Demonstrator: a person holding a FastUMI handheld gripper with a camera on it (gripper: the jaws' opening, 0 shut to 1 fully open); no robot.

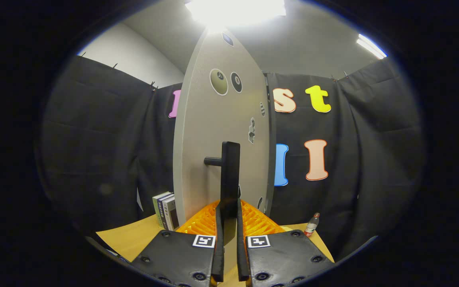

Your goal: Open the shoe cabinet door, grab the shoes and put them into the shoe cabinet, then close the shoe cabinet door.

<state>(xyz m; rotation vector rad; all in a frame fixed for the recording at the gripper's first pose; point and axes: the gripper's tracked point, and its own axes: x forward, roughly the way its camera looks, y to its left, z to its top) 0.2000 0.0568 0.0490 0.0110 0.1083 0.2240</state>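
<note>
Between the fingers of the tool [229, 223] stands the dark upright handle [230, 175] of the grey cabinet door [213, 131]; both fingers press its lower end, narrowly closed; books [166, 210] stand beside the door on the worktop [134, 237]; a small bottle [311, 225] stands on the other side.

You see a pale grey door [221, 131] dotted with round stickers (one olive, others dark). Its handle [229, 175] is black. Under it sits something bright orange with ribs [253, 221]. The table [134, 237] is light wood yellow. The little bottle [311, 225] has a red cap and white label.
</note>
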